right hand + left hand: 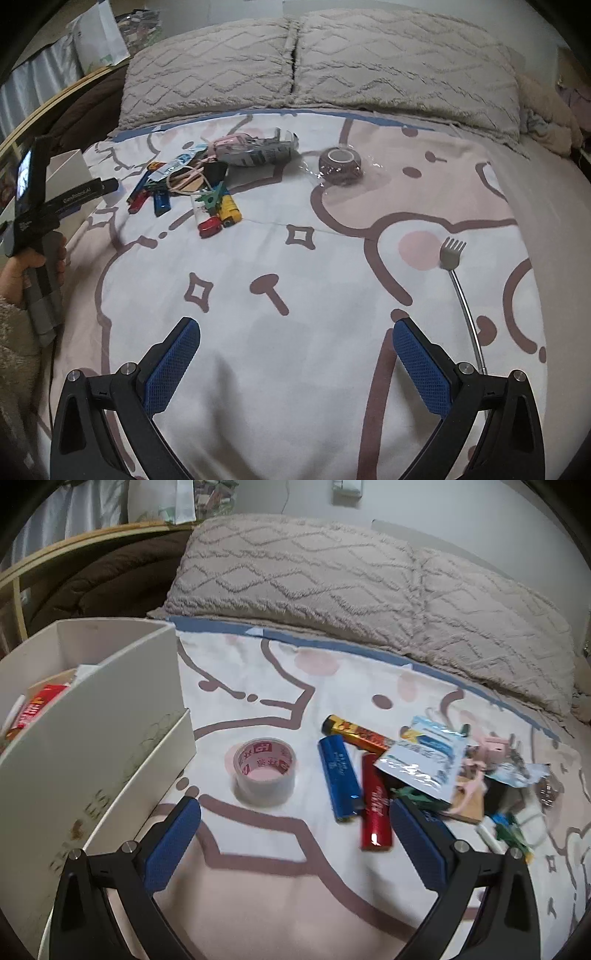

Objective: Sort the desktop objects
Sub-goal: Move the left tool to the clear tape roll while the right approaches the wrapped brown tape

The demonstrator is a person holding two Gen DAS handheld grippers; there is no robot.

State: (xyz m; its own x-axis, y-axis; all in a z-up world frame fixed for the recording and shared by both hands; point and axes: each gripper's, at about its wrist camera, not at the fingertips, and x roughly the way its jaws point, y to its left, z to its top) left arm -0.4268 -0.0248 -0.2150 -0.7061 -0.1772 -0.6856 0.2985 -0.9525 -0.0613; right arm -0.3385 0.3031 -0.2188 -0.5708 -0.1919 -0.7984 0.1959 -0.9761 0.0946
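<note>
My left gripper (295, 812) hangs open over the bed sheet with nothing between its fingers. Just beyond it stands a roll of tape (265, 771). Right of the roll lie a blue lighter (340, 777), a red lighter (376, 808) and a black-and-yellow lighter (356, 734), beside a foil packet (423, 762) on a heap of small items. A white organizer box (92, 716) stands at the left. My right gripper (295, 332) is open and empty over bare sheet. The heap (207, 177), a wrapped tape roll (340, 162) and a metal back scratcher (456, 273) lie ahead of it.
Two beige pillows (332, 579) run along the far edge of the bed. A wooden bed rail (74, 546) and a brown blanket (110, 579) sit at the back left. A hand (22, 269) holds the other gripper's handle (44, 229) at the left of the right wrist view.
</note>
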